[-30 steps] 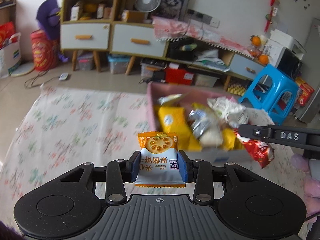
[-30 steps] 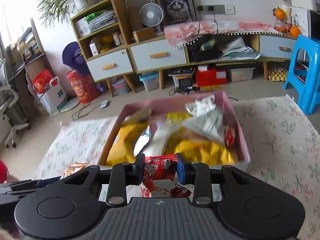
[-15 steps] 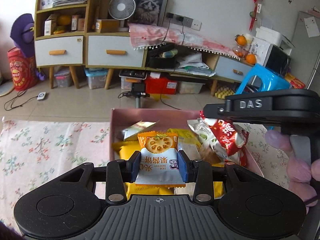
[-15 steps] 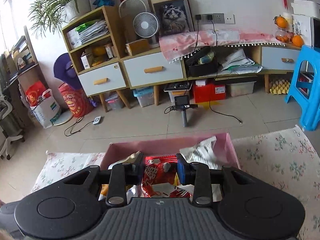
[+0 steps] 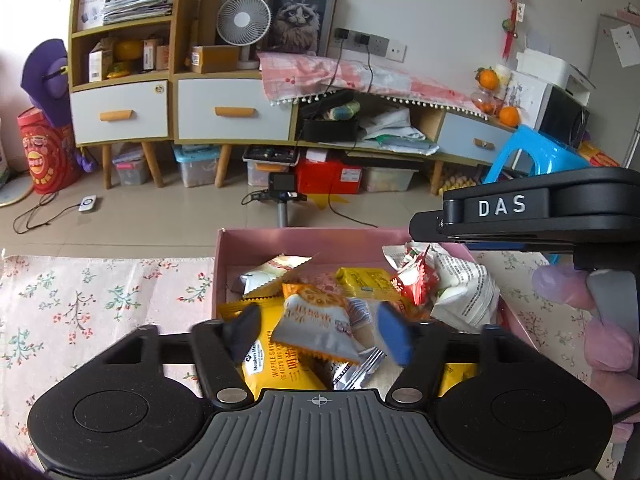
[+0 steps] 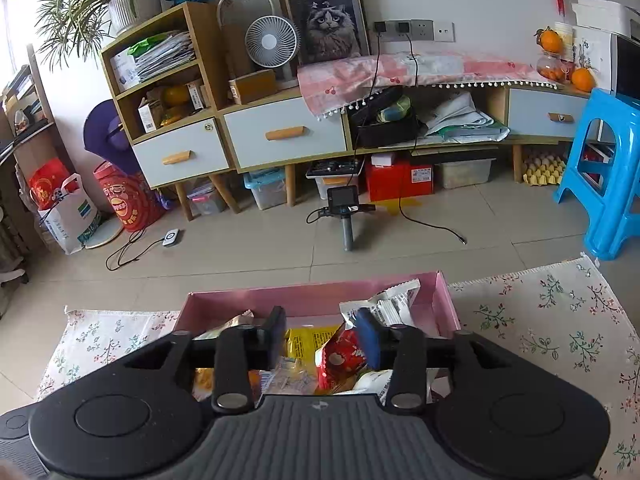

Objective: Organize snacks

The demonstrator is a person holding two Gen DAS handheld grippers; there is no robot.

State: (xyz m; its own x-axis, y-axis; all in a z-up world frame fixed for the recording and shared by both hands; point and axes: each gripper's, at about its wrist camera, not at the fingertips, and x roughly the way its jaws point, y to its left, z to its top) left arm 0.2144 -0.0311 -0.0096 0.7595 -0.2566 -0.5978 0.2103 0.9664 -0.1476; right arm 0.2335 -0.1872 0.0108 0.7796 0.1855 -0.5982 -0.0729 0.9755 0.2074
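Left gripper: fingers have just been opening and now stand wide. The orange-and-white biscuit packet sits loose between them, tilted, with neither pad pressing on it. I'd call that a release right over the box.

Right gripper: fingers have just been opening too, to a narrower gap. The red snack packet is between them, leaning toward the blue pad. Whether it touches that pad I cannot tell, but the dark one stands clear of it, so no squeeze.

Pink box: sits on the floral cloth covering the bench, directly under both grippers. It is already well stocked: a yellow waffle packet, a white crinkled bag, a foil-edged white packet and more yellow wrappers underneath.

Hand: a purple-gloved hand grips the right tool's handle at the edge of the left view.

Done so far: a good heap is in the box, and these two packets look to be joining it this very second.

Left to do: the cloth in both views shows no stray snacks, so by my reading the gathering is close to finished. The bench behind the cameras is out of sight, so more may wait there.

Risk: the heap is piled loosely, so the biscuit packet may slide when it lands.
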